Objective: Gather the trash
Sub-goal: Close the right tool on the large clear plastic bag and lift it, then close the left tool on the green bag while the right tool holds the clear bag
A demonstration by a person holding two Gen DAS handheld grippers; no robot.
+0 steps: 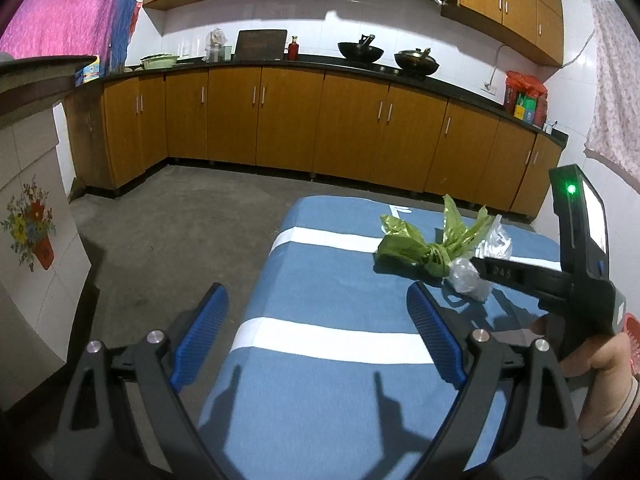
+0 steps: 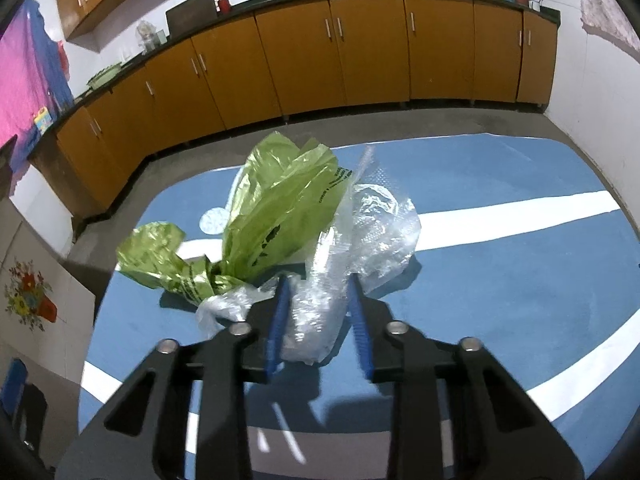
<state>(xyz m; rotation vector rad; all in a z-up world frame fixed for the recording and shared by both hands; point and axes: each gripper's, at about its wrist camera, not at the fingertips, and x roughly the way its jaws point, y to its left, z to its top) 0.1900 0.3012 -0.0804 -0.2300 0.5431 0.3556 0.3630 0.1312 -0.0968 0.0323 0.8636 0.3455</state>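
two claws are mine, and i take them left to right. my left gripper (image 1: 316,332) sits at the bottom of its own view, blue pads spread wide with nothing between them, hanging over the near end of the blue striped cloth (image 1: 320,420); i judge it waits there so the other claw has room to work. right of centre in that view lies the trash: one green plastic bag (image 1: 404,240), knotted at its middle, and clear plastic wrap (image 1: 470,276) bunched against it, both resting on the cloth. further right my right gripper (image 2: 316,312) reaches in; in its own view, lower centre, the pads stand narrow on either side of the clear wrap, seemingly pinching it, though i cannot tell how firmly. the green bag fans up left of centre, touching the wrap. count: one green bag, one clear bundle i can separate, three white stripes.
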